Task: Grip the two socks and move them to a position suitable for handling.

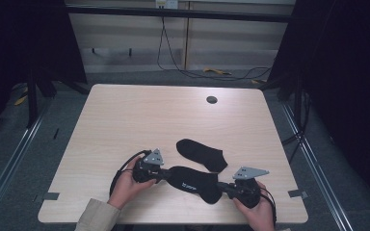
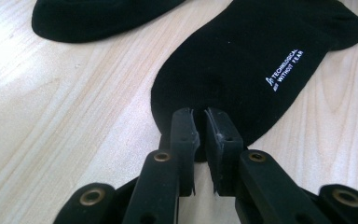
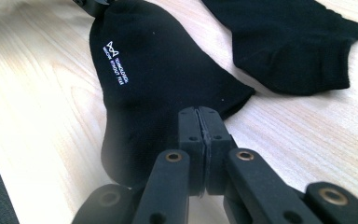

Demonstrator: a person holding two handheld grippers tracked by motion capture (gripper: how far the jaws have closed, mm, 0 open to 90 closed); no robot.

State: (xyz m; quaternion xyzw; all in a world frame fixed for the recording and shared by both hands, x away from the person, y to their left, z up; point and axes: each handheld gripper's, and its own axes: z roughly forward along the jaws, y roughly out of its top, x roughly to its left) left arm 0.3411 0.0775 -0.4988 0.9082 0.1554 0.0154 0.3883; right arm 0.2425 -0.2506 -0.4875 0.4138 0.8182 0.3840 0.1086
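1. High view: near the table's (image 1: 125, 110) front edge, the left gripper (image 1: 163, 173) and right gripper (image 1: 225, 186) grip opposite ends of a black sock (image 1: 192, 182); a second sock (image 1: 200, 153) lies just behind.
2. Left gripper view: jaws pinch the sock's toe end.
3. Right gripper view: jaws clenched tight on the sock's open end.

Left gripper (image 2: 200, 114) sat nearly closed, jaws pinching the rounded end of the printed black sock (image 2: 256, 60) flat on the wooden table (image 2: 51, 121). White lettering faced up. Second black sock (image 2: 98, 16) lay just beyond, apart.

far tabletop (image 1: 139, 113) open, second sock (image 1: 201, 153) just beyond tools
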